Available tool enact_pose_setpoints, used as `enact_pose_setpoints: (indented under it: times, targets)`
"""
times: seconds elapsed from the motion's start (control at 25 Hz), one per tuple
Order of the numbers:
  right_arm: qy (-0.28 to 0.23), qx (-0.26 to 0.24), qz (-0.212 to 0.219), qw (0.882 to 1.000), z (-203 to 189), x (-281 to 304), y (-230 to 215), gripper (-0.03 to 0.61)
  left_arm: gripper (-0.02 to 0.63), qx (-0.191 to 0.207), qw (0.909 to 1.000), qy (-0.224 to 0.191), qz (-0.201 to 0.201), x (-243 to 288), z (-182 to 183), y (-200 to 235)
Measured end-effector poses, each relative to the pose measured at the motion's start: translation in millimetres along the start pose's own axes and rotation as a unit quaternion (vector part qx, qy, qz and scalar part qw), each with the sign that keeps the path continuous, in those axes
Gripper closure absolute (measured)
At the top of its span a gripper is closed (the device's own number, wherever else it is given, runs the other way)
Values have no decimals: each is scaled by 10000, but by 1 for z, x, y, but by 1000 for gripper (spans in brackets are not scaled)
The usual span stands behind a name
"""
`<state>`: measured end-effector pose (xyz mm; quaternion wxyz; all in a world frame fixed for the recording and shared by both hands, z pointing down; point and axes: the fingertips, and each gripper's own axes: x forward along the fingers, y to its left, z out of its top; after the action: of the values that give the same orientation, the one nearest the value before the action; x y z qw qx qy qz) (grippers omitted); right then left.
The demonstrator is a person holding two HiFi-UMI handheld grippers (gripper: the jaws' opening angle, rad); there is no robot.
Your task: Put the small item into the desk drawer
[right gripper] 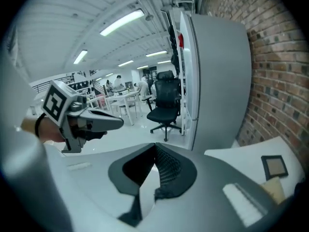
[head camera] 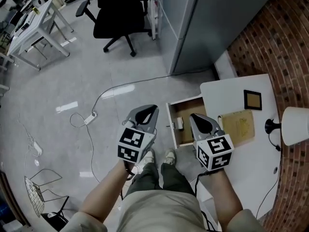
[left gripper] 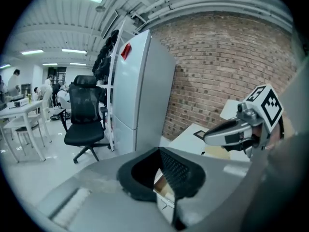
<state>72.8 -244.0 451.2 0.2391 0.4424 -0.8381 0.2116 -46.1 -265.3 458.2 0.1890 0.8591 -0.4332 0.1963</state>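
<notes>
The wooden desk drawer [head camera: 187, 109] stands pulled out from the left side of the white desk [head camera: 244, 161]. A small pale item [head camera: 179, 123] lies inside it near the front edge. My left gripper [head camera: 153, 108] hovers over the floor just left of the drawer, jaws together and empty. My right gripper [head camera: 193, 116] hangs over the drawer's right part, jaws together with nothing between them. In the left gripper view the left gripper [left gripper: 159, 150] has its pads meeting at the tip. The right gripper view shows the right gripper [right gripper: 155, 145] the same way.
On the desk lie a dark picture frame [head camera: 252, 99], a tan pad [head camera: 238, 125] and a lamp [head camera: 294, 125]. A grey cabinet [head camera: 212, 23] stands behind the desk, a brick wall at right. A black office chair [head camera: 118, 13], a power strip [head camera: 90, 118] and a wire basket [head camera: 36, 195] occupy the floor.
</notes>
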Motion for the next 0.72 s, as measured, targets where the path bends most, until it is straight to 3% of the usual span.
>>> enact_pose_setpoints:
  times: [0.32,0.64,0.72]
  targets:
    - [-1302,208,381,9905,99,-89,52,575,612,647,9948,-717,314,-71,74,-15]
    - [-2334,-491,470,9700,171,-174,101,575,612,1507,9766,-1447,513,-149,142,-42]
    - [-2537,-488,447,9650,181,-190,105,575,612,1464,9742,-1632,534,-166,154,-51]
